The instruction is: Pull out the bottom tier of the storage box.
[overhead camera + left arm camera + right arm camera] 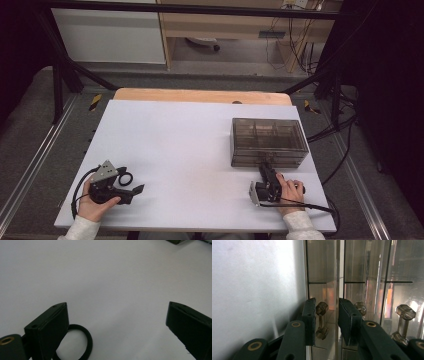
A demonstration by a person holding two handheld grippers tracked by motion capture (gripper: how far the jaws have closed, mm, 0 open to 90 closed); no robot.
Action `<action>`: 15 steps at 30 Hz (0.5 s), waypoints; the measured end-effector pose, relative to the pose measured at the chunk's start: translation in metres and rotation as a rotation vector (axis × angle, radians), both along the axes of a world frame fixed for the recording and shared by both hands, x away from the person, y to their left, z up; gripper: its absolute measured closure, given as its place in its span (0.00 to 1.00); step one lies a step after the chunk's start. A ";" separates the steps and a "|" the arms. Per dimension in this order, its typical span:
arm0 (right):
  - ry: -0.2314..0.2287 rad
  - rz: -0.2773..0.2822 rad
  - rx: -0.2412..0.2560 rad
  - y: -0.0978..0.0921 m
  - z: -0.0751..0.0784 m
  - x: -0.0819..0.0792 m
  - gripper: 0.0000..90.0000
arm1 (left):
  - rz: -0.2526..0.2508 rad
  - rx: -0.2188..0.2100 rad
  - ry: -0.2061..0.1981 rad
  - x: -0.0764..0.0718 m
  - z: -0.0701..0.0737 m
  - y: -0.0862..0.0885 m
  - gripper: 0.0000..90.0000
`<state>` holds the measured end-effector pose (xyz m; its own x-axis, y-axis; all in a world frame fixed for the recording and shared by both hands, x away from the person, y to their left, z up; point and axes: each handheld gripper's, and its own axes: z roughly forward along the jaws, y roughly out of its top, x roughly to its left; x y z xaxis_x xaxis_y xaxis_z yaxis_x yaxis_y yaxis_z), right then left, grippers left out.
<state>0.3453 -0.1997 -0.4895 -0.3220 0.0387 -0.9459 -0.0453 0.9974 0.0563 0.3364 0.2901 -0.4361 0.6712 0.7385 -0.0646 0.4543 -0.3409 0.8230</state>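
Observation:
A smoky see-through drawer box stands on the right of the white table board. My right gripper points at its front face. In the right gripper view its jaws stand narrowly apart around a small clear drawer handle; the handle lies against the left jaw, with a gap to the right one. At the near left, my left gripper lies low over the board, wide open. A black ring lies flat on the board by its left jaw, partly hidden behind it.
More clear handles show on the box front to the right. A wooden tabletop edge runs behind the board. Black frame bars and cables sit beyond the right edge. The board's middle is bare white surface.

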 end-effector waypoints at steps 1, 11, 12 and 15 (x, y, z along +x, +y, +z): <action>0.001 0.000 0.000 0.000 0.000 0.000 0.76 | 0.000 0.000 0.000 0.000 0.000 0.000 0.05; 0.004 0.001 -0.001 0.000 0.000 -0.002 0.76 | 0.000 -0.002 -0.001 0.000 0.000 0.000 0.05; 0.005 0.000 -0.001 0.000 0.001 -0.002 0.76 | 0.001 -0.002 0.000 0.000 0.000 0.000 0.05; 0.008 -0.001 -0.003 0.000 0.001 -0.003 0.76 | 0.000 -0.002 -0.001 0.000 0.000 0.000 0.05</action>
